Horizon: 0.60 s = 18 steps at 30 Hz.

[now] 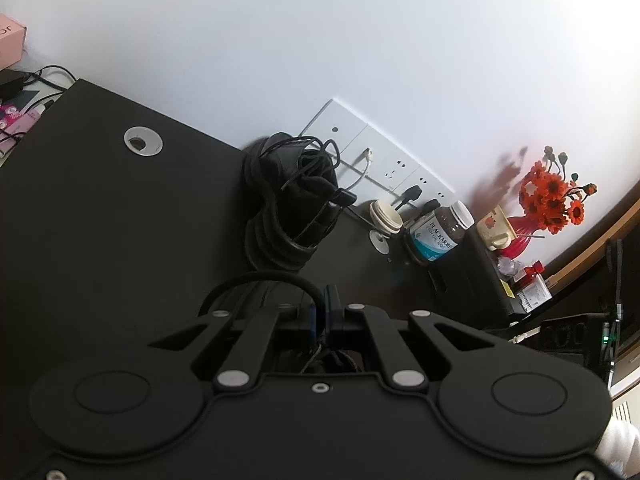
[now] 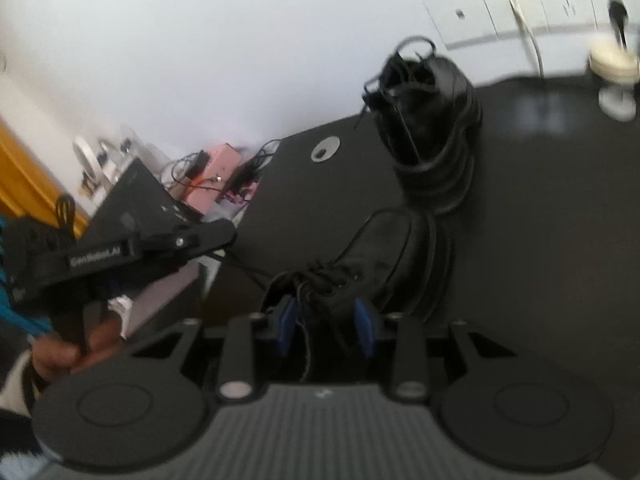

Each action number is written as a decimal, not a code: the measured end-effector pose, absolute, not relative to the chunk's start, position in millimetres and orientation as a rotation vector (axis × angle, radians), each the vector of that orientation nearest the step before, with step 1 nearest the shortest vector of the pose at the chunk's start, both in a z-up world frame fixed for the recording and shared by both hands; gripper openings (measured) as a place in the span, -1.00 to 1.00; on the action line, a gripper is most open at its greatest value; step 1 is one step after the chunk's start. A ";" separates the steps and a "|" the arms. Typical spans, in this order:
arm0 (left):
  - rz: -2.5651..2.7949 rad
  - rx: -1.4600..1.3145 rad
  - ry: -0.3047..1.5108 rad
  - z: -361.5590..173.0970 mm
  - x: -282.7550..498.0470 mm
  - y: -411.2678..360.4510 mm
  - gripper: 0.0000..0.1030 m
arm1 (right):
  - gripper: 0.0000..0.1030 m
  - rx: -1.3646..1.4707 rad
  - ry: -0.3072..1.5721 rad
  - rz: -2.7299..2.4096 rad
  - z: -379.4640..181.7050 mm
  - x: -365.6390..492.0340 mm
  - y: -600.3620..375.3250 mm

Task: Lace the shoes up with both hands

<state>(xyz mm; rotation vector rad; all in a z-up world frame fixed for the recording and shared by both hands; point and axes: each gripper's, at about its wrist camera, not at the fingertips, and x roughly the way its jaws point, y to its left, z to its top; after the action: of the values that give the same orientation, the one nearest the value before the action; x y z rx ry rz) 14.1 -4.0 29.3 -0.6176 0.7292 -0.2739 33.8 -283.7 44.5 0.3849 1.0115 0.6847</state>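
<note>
Your left tongs [image 1: 325, 316] are pinched shut on a thin black lace [image 2: 256, 272] of the near black leather shoe [image 2: 360, 268] on the dark bench [image 1: 100, 200]. Your right tongs [image 2: 326, 330] stand part open around its laced throat, gripping nothing. Tying remains.

Not much text showing for you here. The brown supplement bottle [image 1: 438, 232] by the wall sockets is reading "BLACKMORES" on its blue and white label, with the smaller print under it too blurry to make out. The left gripper [image 2: 224, 236] is showing white lettering that looks like "GenRobot.AI" along its side. The pink box [image 1: 10, 42] is showing just "or".
</note>
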 end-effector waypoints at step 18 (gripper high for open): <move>-0.223 -0.635 0.744 28.5 11.7 2.0 -0.94 | -0.94 0.769 1.096 0.718 5.7 46.0 -309.2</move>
<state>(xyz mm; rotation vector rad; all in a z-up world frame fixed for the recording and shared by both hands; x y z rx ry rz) 11.7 2.0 28.5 -0.6347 0.7444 -0.2232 46.0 -309.2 5.7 0.7693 1.0964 0.7176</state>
